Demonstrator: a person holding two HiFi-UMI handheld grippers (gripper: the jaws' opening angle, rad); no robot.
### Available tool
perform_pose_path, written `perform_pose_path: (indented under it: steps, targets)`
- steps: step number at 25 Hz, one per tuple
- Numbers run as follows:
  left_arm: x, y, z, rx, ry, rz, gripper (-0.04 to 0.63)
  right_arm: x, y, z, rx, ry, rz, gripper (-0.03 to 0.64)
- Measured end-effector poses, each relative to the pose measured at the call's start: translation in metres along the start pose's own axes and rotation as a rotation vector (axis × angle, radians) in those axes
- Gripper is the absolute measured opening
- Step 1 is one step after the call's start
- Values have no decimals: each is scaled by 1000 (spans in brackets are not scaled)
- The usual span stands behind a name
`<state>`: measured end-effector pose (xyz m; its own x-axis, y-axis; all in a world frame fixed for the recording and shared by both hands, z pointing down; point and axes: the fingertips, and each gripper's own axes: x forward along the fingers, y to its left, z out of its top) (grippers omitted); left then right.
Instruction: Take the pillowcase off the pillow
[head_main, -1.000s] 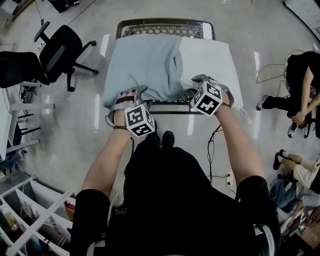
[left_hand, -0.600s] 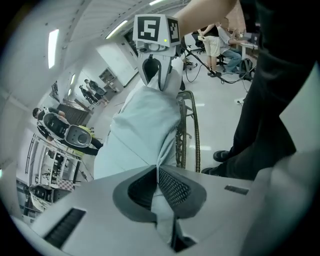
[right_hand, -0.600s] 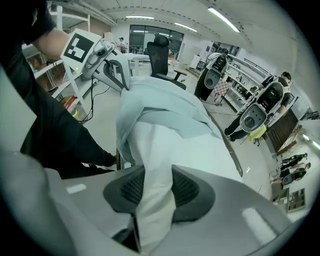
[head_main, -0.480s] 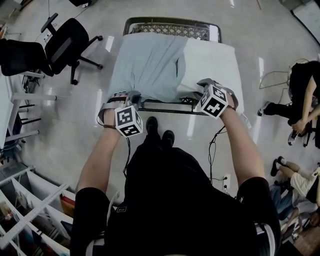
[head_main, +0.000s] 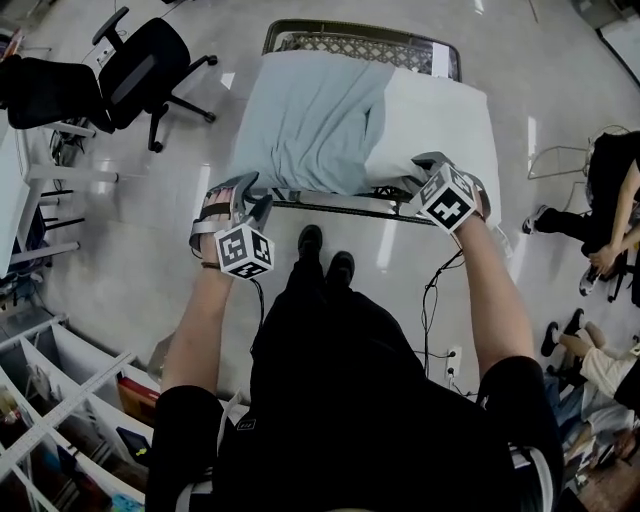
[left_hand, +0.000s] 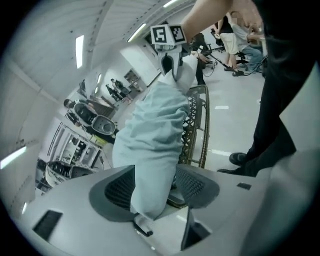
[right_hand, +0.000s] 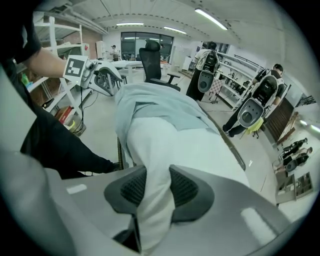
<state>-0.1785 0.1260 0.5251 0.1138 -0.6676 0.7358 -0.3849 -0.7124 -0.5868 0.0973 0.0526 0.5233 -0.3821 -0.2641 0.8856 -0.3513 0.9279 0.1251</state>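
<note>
Two tongs: right gripper (right_hand: 159, 187) clamped on bare white pillow (head_main: 435, 125) corner, near edge of wire rack (head_main: 340, 40); left gripper (left_hand: 155, 186) jaws have just opened wide, blue pillowcase (head_main: 310, 120) corner between them, unpinched. Cloth soft, light, slippery; I would bite bunched corner, pull leftward.

**The room around you**

You stand on a glossy pale grey floor (head_main: 150, 250) that mirrors the long white ceiling strip lights (right_hand: 210, 19). Two black swivel office chairs (head_main: 150, 60) sit at your far left, white open shelving (head_main: 60, 405) stands near your left side, and a white power strip (head_main: 455, 357) lies on the floor at your right.
</note>
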Motion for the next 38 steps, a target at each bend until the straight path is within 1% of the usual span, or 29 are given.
perform_pose_path:
  steps: [1,4,5,7,8,9,12,14,15,18,20,24,26,30,35,38]
  targets:
    - [5,-1,-10,-10,29,0,240,0,0,-1,5,2,-5,132]
    - [23,1,-40,10,129,-6,239,0,3,-4,18,11,-21,132]
    - [27,3,-48,13,143,-11,238,0,6,-3,24,14,-26,132]
    - [32,5,-57,20,138,-30,199,-2,11,-1,34,19,-35,132]
    - [33,6,-59,29,134,-43,163,-3,14,0,33,25,-39,132]
    - [32,7,-61,42,132,-54,142,-3,17,0,29,34,-43,131]
    - [25,11,-68,99,123,-71,109,-5,20,-3,28,61,-61,126]
    - [19,10,-76,135,110,-81,48,-7,19,-7,53,71,-73,123]
    - [16,10,-81,146,104,-85,31,-9,19,-8,62,76,-77,123]
    - [13,14,-92,171,102,-92,14,-11,19,-13,85,90,-83,115]
    - [12,19,-101,170,109,-99,8,-14,18,-14,108,91,-91,110]
    - [13,25,-118,188,124,-99,6,-16,22,-19,126,97,-97,104]
    - [16,33,-130,186,138,-94,6,-16,24,-20,132,96,-94,101]
    - [27,52,-154,136,174,-101,6,-13,29,-19,145,90,-80,97]
    - [39,60,-169,114,205,-119,6,-11,36,-21,145,84,-56,94]
    - [41,64,-166,80,210,-141,6,-9,40,-23,126,97,-67,91]
